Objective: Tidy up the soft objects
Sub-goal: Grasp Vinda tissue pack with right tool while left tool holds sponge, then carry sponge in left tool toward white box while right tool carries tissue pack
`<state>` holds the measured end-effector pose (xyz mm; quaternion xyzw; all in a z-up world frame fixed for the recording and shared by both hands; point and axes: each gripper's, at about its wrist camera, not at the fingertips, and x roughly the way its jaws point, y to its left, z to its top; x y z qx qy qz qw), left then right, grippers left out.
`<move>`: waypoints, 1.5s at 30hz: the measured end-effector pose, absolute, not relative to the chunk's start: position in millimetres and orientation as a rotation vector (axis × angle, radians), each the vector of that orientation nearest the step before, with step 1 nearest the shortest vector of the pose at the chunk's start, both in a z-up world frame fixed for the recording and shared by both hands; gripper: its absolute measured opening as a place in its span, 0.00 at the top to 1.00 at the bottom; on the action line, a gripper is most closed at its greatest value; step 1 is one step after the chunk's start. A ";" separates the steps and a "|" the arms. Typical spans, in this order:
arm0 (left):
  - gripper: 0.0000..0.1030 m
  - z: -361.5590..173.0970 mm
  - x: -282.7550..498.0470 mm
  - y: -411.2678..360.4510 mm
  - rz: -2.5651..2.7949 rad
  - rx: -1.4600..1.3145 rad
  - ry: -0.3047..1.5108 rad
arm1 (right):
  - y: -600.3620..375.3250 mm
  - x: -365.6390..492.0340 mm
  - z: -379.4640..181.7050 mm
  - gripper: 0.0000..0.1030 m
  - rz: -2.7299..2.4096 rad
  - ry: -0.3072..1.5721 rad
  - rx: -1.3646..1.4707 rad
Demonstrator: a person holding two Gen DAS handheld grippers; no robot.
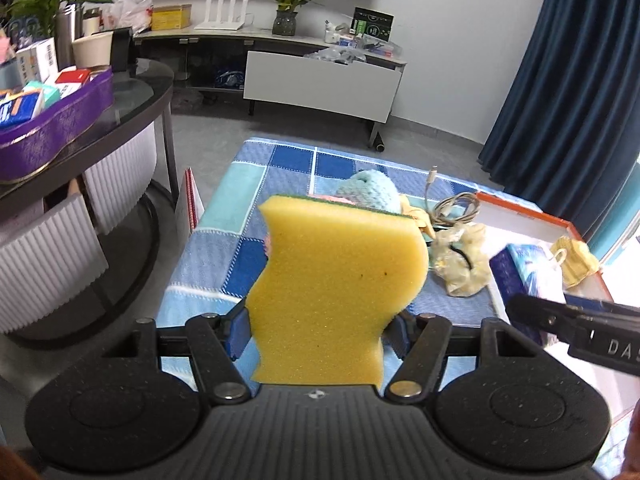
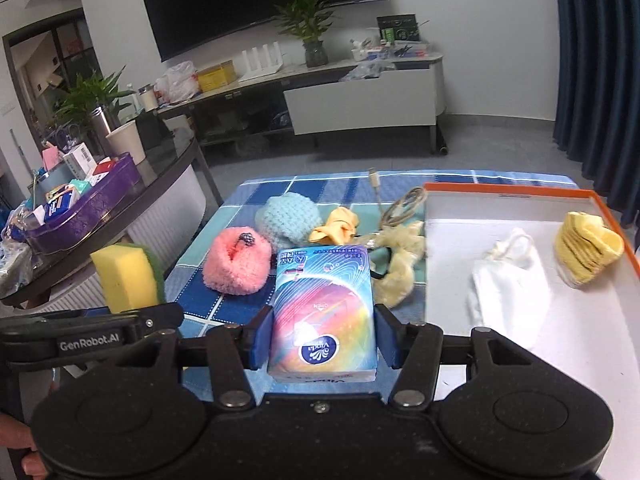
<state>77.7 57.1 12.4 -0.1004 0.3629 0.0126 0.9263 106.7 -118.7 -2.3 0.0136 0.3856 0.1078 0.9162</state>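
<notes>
My left claw (image 1: 320,330) grips the yellow foam sponge (image 1: 336,292); my right claw (image 2: 322,338) grips the rainbow-printed tissue pack (image 2: 324,312). On the desk, the fluffy pink scrunchie (image 2: 235,266) lies before the pale blue knitted ball (image 2: 288,220). Right of them, the orange-rimmed white tray (image 2: 520,192) holds a white face mask (image 2: 508,284) and folded yellow cloth (image 2: 586,252).

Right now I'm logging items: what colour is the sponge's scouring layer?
Green, backing the yellow sponge; clearest in the right wrist view.

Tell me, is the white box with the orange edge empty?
No. The box already holds a white face mask and a folded yellow cloth lying on its floor.
</notes>
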 end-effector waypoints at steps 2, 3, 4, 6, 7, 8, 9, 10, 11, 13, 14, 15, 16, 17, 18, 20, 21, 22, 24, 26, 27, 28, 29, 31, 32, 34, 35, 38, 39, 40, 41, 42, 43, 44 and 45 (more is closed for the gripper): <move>0.36 14.0 72.6 50.2 0.036 -0.199 0.739 | -123.4 99.3 0.4 0.38 0.215 0.792 0.023; 0.36 14.1 71.0 47.3 0.041 -0.200 0.742 | -125.2 95.5 1.4 0.38 0.209 0.787 0.016; 0.36 14.7 69.9 44.1 0.041 -0.201 0.744 | -126.6 92.4 2.2 0.38 0.206 0.784 0.010; 0.36 17.1 67.2 38.4 0.045 -0.192 0.736 | -129.1 86.1 3.0 0.38 0.202 0.780 0.003; 0.36 18.5 65.8 36.0 0.047 -0.187 0.732 | -130.5 83.5 3.4 0.38 0.202 0.777 0.002; 0.36 19.7 63.8 33.5 0.044 -0.185 0.728 | -132.8 80.3 4.0 0.38 0.203 0.774 0.004; 0.36 20.9 62.3 31.5 0.041 -0.182 0.724 | -134.3 77.6 4.6 0.38 0.202 0.769 0.007; 0.36 21.9 60.6 29.6 0.037 -0.180 0.719 | -135.8 74.6 5.0 0.38 0.202 0.766 0.009; 0.36 22.4 58.6 27.8 0.033 -0.180 0.714 | -136.7 72.9 5.6 0.38 0.202 0.765 0.009; 0.36 23.3 55.2 24.6 0.023 -0.184 0.708 | -138.5 68.5 6.4 0.38 0.201 0.759 0.012; 0.36 23.2 54.2 23.2 0.022 -0.181 0.710 | -139.8 66.9 6.6 0.38 0.201 0.762 0.015; 0.36 23.1 53.0 21.8 0.021 -0.178 0.709 | -140.8 65.1 6.9 0.38 0.204 0.761 0.018; 0.36 22.9 51.7 20.6 0.021 -0.178 0.707 | -141.3 63.7 7.1 0.38 0.205 0.759 0.019; 0.36 22.7 50.3 19.4 0.021 -0.178 0.706 | -141.8 61.8 7.6 0.38 0.205 0.755 0.019; 0.35 22.6 49.3 18.0 0.020 -0.179 0.706 | -142.1 60.4 8.1 0.38 0.206 0.752 0.019; 0.36 22.8 47.0 16.1 0.018 -0.181 0.704 | -142.9 56.9 8.4 0.38 0.207 0.748 0.020; 0.36 22.9 46.1 15.3 0.018 -0.181 0.703 | -143.4 55.9 8.8 0.38 0.208 0.747 0.020; 0.36 22.9 45.6 14.3 0.019 -0.178 0.702 | -144.1 54.9 9.2 0.38 0.209 0.745 0.018; 0.36 23.3 43.5 11.7 0.017 -0.177 0.701 | -146.2 52.3 10.1 0.38 0.203 0.742 0.019; 0.35 24.2 41.8 9.6 0.014 -0.176 0.697 | -147.1 51.4 11.3 0.38 0.199 0.740 0.020; 0.35 24.3 41.3 8.7 0.014 -0.175 0.697 | -148.0 50.4 11.6 0.38 0.195 0.737 0.020; 0.35 24.4 40.4 7.7 0.014 -0.175 0.697 | -149.1 49.8 12.0 0.38 0.194 0.737 0.023; 0.35 24.5 40.4 7.7 0.012 -0.176 0.696 | -150.4 48.3 12.2 0.38 0.196 0.736 0.027; 0.35 24.8 39.1 5.4 0.008 -0.172 0.693 | -151.9 46.0 13.1 0.38 0.193 0.730 0.026; 0.35 25.0 38.4 4.1 0.007 -0.169 0.693 | -152.9 44.7 13.2 0.38 0.192 0.729 0.025; 0.35 25.3 37.2 1.9 0.002 -0.167 0.690 | -155.2 43.1 13.7 0.38 0.193 0.729 0.030; 0.35 25.6 36.5 0.7 0.001 -0.167 0.689 | -155.8 42.2 14.0 0.38 0.191 0.727 0.028; 0.35 25.9 35.5 -1.8 -0.009 -0.176 0.689 | -158.1 39.8 15.5 0.38 0.184 0.721 0.028; 0.35 26.2 34.7 -2.9 -0.014 -0.177 0.689 | -159.7 38.7 16.3 0.38 0.182 0.718 0.029; 0.35 26.4 34.4 -5.0 -0.018 -0.172 0.689 | -160.7 37.7 17.2 0.38 0.179 0.716 0.029; 0.35 26.5 33.9 -7.1 -0.021 -0.167 0.688 | -161.4 36.8 18.0 0.38 0.176 0.713 0.027; 0.35 26.7 33.7 -8.6 -0.025 -0.165 0.688 | -162.6 36.1 18.7 0.38 0.175 0.712 0.029; 0.35 26.7 33.7 -10.3 -0.030 -0.164 0.688 | -163.8 35.2 19.3 0.38 0.173 0.710 0.030; 0.35 26.9 33.3 -11.8 -0.034 -0.161 0.686 | -165.0 34.7 19.8 0.38 0.171 0.709 0.030; 0.35 27.0 32.6 -13.5 -0.038 -0.158 0.686 | -166.6 34.2 20.3 0.38 0.169 0.709 0.029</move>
